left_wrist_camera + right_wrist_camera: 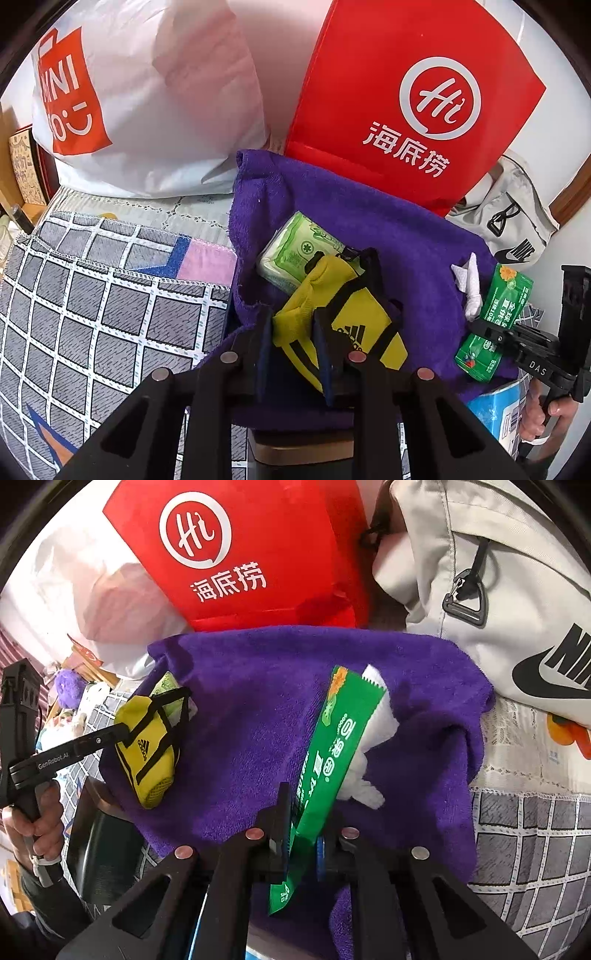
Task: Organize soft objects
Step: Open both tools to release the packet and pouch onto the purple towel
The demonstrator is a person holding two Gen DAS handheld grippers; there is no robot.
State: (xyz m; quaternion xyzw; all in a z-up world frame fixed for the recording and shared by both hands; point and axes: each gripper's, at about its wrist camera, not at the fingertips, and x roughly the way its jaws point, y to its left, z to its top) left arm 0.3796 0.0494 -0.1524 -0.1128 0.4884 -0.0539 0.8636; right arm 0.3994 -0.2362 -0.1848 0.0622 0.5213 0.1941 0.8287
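Purple towel (pixel 258 720) spreads before a red bag (pixel 266 554). Over it, the left gripper (pixel 291 328) pinches a small yellow pouch (pixel 332 317), its length slanting away; the right gripper (pixel 306 834) clamps a green sachet (pixel 332 746), its long axis running up-right above white tissue (pixel 376 723).

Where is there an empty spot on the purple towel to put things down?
The purple towel is bare in its middle, between the yellow pouch and the green packet. Another bare strip runs along its far edge below the red bag. It is crowded around the white tissue beside the packet, and by the green tissue pack.
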